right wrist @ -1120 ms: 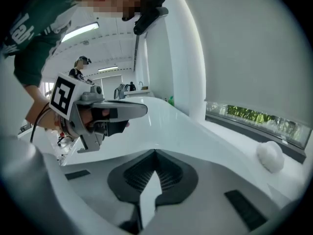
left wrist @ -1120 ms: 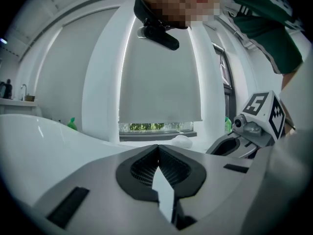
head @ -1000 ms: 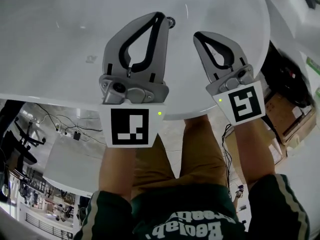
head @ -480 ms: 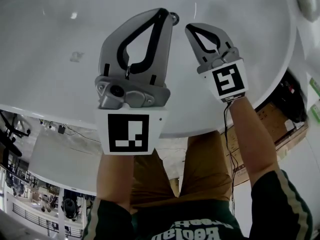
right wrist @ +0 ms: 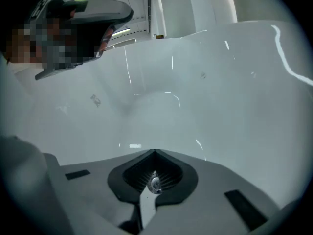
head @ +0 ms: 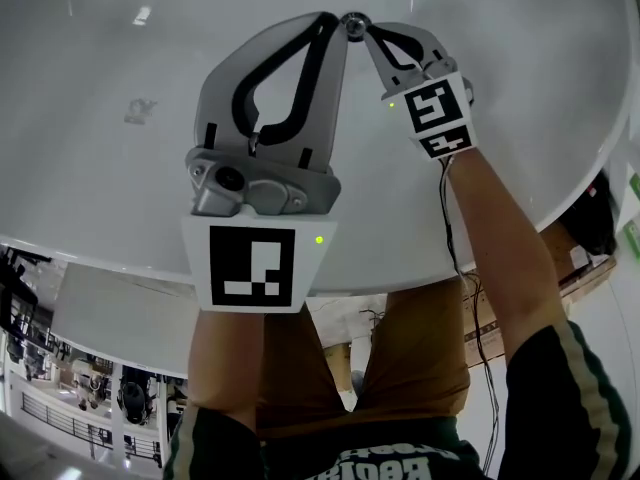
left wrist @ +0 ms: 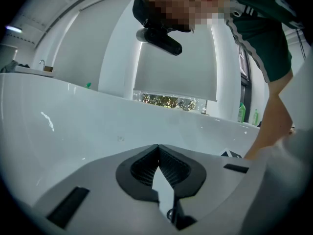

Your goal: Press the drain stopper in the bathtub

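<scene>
My right claw (head: 371, 34) has swung in from 4 o'clock, jaws shut, empty, tips now at drain stopper (head: 353, 23) on bathtub (head: 110, 178) floor, 12 o'clock. Left claw (head: 333, 24) shut, empty, just beside. I judge press about to start.

The bathtub (head: 90, 158) is glossy white (smooth, with glints), the drain stopper (head: 353, 24) shiny metal.

The drain stopper (head: 353, 23) is a small round cap of shiny chrome. It sits on the floor of the bathtub (head: 100, 168), on the far side, well away from the near rim. The bathtub is glossy white, smooth and curved, with bright streaks of light on its walls.
</scene>
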